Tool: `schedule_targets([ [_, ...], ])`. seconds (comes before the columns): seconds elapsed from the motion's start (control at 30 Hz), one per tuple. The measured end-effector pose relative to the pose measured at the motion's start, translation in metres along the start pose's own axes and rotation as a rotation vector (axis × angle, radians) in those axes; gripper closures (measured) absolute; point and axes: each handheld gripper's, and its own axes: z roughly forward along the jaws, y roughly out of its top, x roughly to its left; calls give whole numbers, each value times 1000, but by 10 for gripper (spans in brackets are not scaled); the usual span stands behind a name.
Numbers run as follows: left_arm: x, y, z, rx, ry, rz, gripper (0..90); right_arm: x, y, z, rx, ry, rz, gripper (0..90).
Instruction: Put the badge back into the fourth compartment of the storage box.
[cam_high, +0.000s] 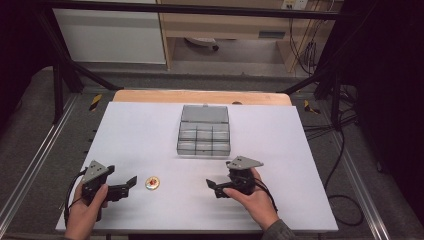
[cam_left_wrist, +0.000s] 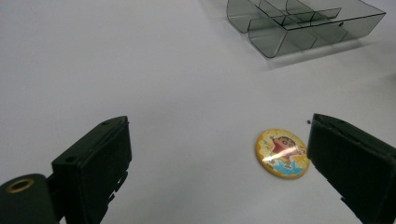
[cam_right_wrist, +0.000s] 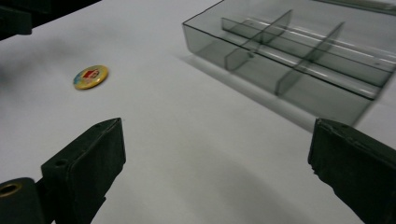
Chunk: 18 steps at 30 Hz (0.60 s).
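Observation:
A small round yellow badge (cam_high: 153, 183) with a cartoon figure lies flat on the white table (cam_high: 150, 130), near the front left. My left gripper (cam_high: 131, 184) is open just left of it; in the left gripper view the badge (cam_left_wrist: 282, 152) sits close to the right jaw, nothing held. My right gripper (cam_high: 214, 187) is open further right, jaws pointing left toward the badge (cam_right_wrist: 90, 76), which lies well ahead of it. A clear grey divided box (cam_high: 204, 131) stands open at the table's middle, its compartments (cam_right_wrist: 299, 56) looking empty.
The box's lid (cam_high: 205, 113) lies flat behind its tray. A wooden strip (cam_high: 200, 96) runs along the table's far edge. Metal frame rails (cam_high: 30, 170) flank both sides. The box corner (cam_left_wrist: 299, 28) is far ahead of the left jaws.

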Motion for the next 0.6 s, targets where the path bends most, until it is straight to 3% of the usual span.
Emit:
schedule_targets([
  [0.27, 1, 0, 0, 7, -1, -6, 67, 30, 8, 33, 59, 77, -4, 48],
  [0.6, 3, -1, -1, 6, 12, -14, 68, 57, 11, 62, 116, 112, -19, 59],
])
